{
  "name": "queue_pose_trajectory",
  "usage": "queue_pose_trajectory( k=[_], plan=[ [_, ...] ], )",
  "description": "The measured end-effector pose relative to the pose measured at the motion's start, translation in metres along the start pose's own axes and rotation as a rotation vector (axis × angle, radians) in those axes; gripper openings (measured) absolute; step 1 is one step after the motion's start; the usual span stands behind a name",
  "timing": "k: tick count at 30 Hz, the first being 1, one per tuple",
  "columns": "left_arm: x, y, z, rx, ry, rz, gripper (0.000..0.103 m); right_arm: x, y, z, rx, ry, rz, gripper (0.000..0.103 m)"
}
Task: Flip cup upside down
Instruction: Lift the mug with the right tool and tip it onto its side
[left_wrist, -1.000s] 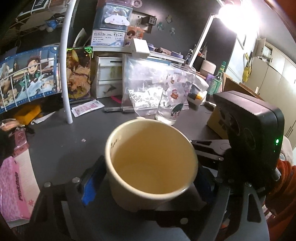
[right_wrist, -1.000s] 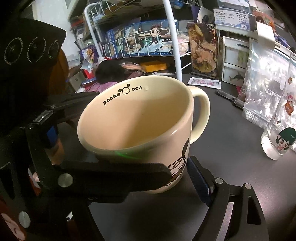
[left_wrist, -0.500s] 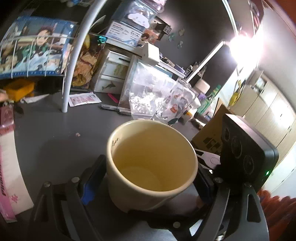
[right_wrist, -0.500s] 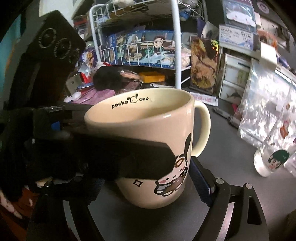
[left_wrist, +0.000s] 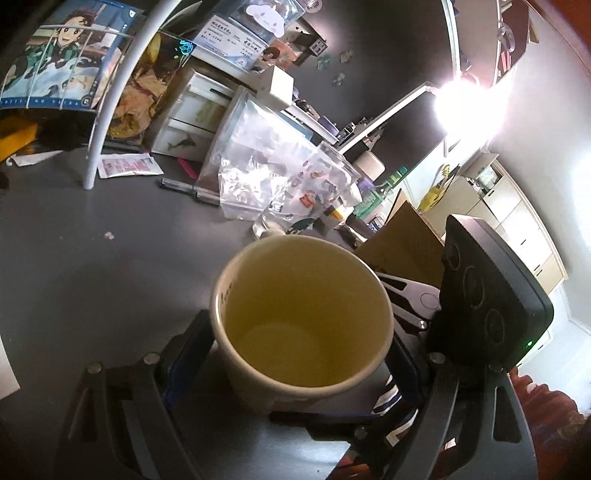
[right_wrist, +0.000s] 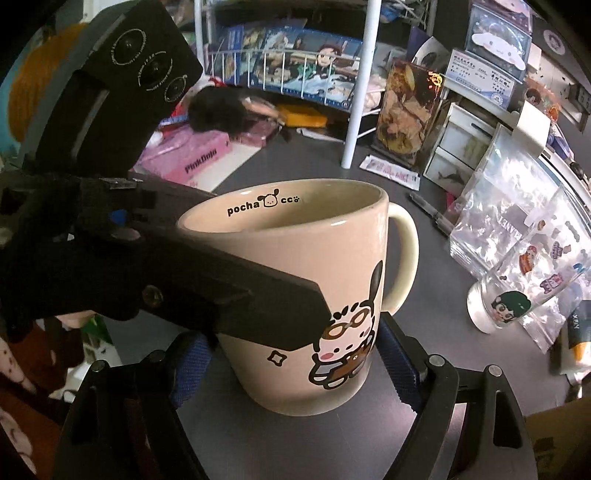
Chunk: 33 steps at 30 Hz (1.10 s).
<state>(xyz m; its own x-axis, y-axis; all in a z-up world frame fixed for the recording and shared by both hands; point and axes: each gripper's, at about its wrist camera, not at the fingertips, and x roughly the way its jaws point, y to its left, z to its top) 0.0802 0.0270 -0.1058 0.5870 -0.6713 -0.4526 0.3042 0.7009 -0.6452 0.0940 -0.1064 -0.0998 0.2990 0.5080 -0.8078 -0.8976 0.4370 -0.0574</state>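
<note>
1. Left claw (left_wrist: 295, 369): blue pads (left_wrist: 184, 354) sit on both sides of the cup (left_wrist: 301, 321) and look closed on its lower wall, though the contact itself is hidden under the rim. In the right view the left claw (right_wrist: 207, 288) reaches in from the left, one black finger laid across the cup's front.
2. Cup (right_wrist: 314, 295): upright, mouth up, empty, held between both claws over the worktop (left_wrist: 92, 258). I cannot tell whether its base rests on the worktop or is just off it.
3. Change over the last second: the left view has rolled, the background now slanted and the rim lower in frame. The right view has dropped from looking into the mouth to looking at the side wall. Judgement: the turn has begun at the wrists, but the cup is not yet tipped; the flip itself is still to do.
4. Right claw (right_wrist: 295, 369): pads on either side of the cup's base, apparently gripping it; right pad just under the handle (right_wrist: 404, 258).
5. View differences: the left view shows the bare inside bottom; only the right view shows the handle, the dog print and the rim lettering. A glass (right_wrist: 517, 295) stands near, to the right.
</note>
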Motion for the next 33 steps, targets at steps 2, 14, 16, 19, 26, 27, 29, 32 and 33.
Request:
queue_pose_trajectory(
  k=[2,14,16,19,26,27,29,32,33],
  plan=[
    [-0.002,0.001,-0.001,-0.008,0.0,-0.007,0.085,0.0,0.002,0.001,-0.014,0.017,-0.004,0.081],
    [-0.05,0.001,-0.014,0.058,-0.058,0.22,0.088,0.007,0.014,0.02,-0.102,0.081,-0.037,0.081],
    [-0.059,0.0,-0.017,0.076,-0.073,0.288,0.088,0.009,0.015,0.023,-0.105,0.068,-0.037,0.08],
    [-0.069,0.002,-0.02,0.081,-0.085,0.296,0.088,0.012,0.015,0.026,-0.107,0.058,-0.043,0.08],
    [-0.08,0.004,-0.02,0.087,-0.101,0.317,0.088,0.018,0.013,0.03,-0.05,0.061,-0.046,0.079],
    [-0.079,0.002,-0.018,0.092,-0.101,0.319,0.088,0.019,0.012,0.03,-0.05,0.06,-0.043,0.079],
    [-0.072,-0.005,-0.01,0.125,-0.098,0.333,0.088,0.018,0.012,0.028,-0.059,0.047,-0.034,0.079],
    [-0.063,-0.02,0.005,0.213,-0.082,0.358,0.088,0.018,0.011,0.025,-0.082,0.028,-0.025,0.08],
    [-0.059,-0.025,0.011,0.241,-0.073,0.361,0.088,0.017,0.01,0.024,-0.085,0.023,-0.022,0.08]
  ],
)
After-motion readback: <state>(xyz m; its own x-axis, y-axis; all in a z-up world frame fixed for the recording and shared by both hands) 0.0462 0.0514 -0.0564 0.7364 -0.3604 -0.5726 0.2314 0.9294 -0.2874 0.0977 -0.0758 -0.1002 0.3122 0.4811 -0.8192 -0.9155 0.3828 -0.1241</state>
